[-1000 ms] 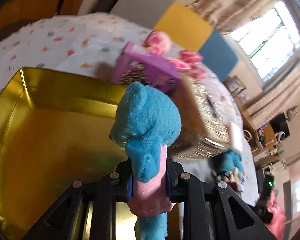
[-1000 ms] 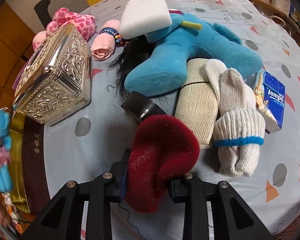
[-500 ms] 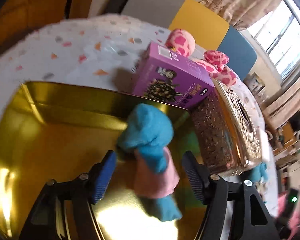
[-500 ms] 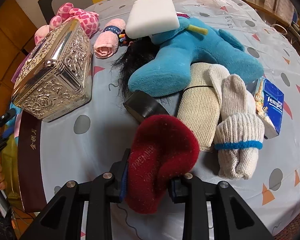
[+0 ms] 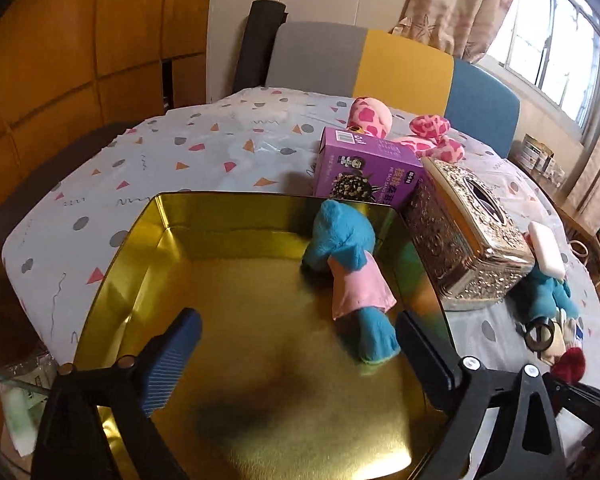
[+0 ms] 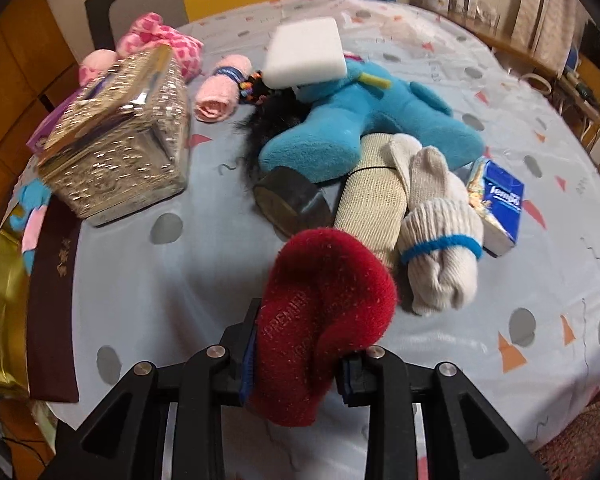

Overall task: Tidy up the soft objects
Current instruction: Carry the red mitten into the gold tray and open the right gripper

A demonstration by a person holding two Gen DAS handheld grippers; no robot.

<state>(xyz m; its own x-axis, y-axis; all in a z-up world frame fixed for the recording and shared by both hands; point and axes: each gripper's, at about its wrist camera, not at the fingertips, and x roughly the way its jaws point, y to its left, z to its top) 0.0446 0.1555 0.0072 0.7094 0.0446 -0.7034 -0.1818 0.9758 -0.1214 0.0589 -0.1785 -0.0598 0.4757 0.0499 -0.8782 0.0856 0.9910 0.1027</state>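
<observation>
Lying on its side inside a shallow gold metal tin, a small blue plush toy in a pink cloth dress rests against the tin's far right corner. It is the only soft thing in the tin, which appears to be the collecting place for this task. The left claw hangs just above the tin floor with its two blue-padded fingers spread wide. The toy's foot sits between them, close to the right finger, and nothing is gripped, which suggests the toy has been let go there.

Just beyond the tin's far wall stands a purple cardboard snack box. To its right, close beside the tin, is an ornate silver metal tissue box. A pink spotted plush toy lies behind them on the desk, which is covered with a pale cloth printed with triangles and dots.

The right claw is pressed together on a dark red fleece item, holding it above the cloth, likely ready to carry it to the tin. Beyond it, still loose on the cloth, lie a bundled cream knitted glove with a blue band, a beige ribbed fabric roll, a large blue plush toy with a white sponge block resting on it, a rolled pink cloth and a blue tissue packet.
</observation>
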